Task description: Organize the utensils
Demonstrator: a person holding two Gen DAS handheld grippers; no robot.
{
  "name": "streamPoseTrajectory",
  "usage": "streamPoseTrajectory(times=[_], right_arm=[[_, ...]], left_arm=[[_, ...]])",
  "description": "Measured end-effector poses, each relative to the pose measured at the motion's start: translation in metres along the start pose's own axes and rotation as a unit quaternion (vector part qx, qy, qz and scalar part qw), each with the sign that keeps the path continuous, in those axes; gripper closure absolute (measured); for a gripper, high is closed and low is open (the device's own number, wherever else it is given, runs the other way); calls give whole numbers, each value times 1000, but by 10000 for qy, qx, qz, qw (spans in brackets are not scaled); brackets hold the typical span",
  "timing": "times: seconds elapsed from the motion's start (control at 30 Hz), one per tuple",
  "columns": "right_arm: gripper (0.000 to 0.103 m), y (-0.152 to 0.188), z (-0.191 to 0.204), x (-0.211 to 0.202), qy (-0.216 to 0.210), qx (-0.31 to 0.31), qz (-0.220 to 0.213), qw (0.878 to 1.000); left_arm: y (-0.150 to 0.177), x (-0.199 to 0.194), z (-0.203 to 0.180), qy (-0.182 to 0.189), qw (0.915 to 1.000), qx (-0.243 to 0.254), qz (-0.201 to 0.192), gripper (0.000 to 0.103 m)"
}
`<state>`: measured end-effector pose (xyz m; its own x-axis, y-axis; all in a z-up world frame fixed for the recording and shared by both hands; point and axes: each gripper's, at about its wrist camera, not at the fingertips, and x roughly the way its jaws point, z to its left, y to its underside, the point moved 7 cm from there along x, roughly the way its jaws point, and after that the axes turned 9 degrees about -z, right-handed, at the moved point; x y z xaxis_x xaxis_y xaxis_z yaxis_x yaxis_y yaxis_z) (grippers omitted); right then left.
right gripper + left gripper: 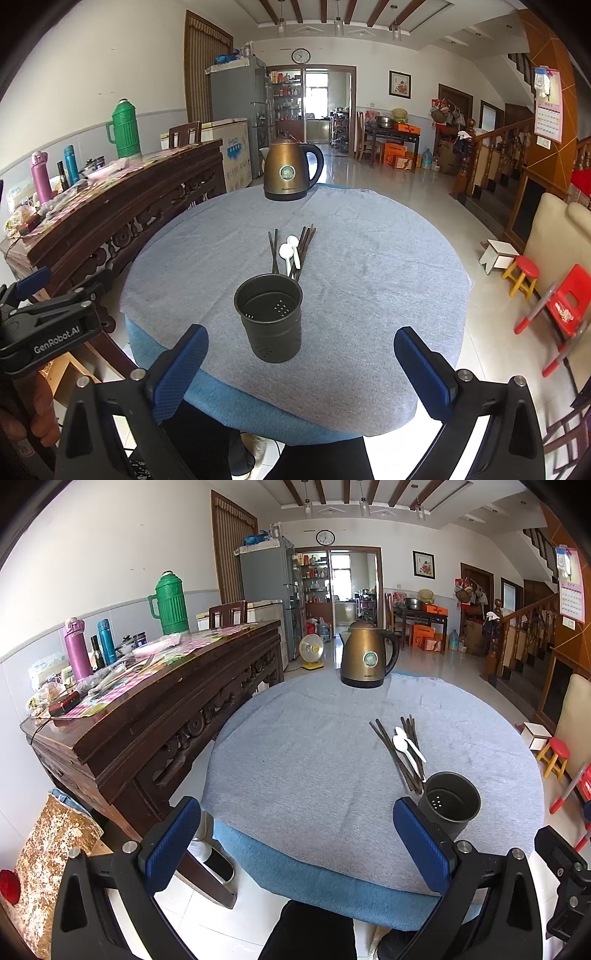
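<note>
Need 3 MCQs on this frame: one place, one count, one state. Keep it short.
1. Where do the chopsticks lie?
A. in the holder
B. on the cloth beyond the holder
C. on the sideboard

2. How many white spoons?
A. one
B. two
C. four

3. State of the dark utensil holder?
A. upright, empty
B. tipped over
C. full of utensils

Key:
1 B, they lie flat on the grey cloth between holder and kettle.
2 B, two white bowls show side by side.
3 A, its perforated bottom is visible; both hand-held grippers, left and right, are open and clear of it.
</note>
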<state>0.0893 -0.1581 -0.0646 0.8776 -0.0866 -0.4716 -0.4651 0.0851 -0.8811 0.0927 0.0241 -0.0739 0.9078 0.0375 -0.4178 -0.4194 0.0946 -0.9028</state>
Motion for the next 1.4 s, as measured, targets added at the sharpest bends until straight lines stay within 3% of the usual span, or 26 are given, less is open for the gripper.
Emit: streamPoseTrajectory(times=[0.53,0.7,0.87,0.97,1.03,1.13,1.2,1.27,1.33,1.4], right_arm=[[4,-1,-3,35,-359,315,332,9983],[6,-20,-20,65,-749,805,586,9922],[10,-55,-47,127,-872,1166,861,9856],[20,-70,-54,180,-951,1277,1106,9810],[33,-76,-56,221,-1023,1419,1355,9752],[49,-79,-58,281,-1216,1712,1673,9633],[55,-78,-60,318,-1241,1933,1879,9549],[61,-75,-61,351,-1251,2060,2037,9489],[67,-71,-60,380,-1190,2092,2162,9462],[67,-67,-61,405,-1128,2182,2272,9424]], left_arm=[[-2,40,-3,54,9999,-9,141,0],[-8,81,-2,331,9977,-29,589,0],[-22,144,-2,513,9928,-216,1058,0],[-32,184,-12,513,9918,-124,1162,0],[-36,211,-21,555,9906,-70,1250,1],[-35,255,-36,793,9835,-253,1606,18],[-32,277,-44,940,9778,-373,1836,33],[-26,297,-57,1103,9710,-545,2051,41],[-25,314,-71,1227,9668,-620,2152,42],[-25,325,-84,1327,9638,-650,2220,42]])
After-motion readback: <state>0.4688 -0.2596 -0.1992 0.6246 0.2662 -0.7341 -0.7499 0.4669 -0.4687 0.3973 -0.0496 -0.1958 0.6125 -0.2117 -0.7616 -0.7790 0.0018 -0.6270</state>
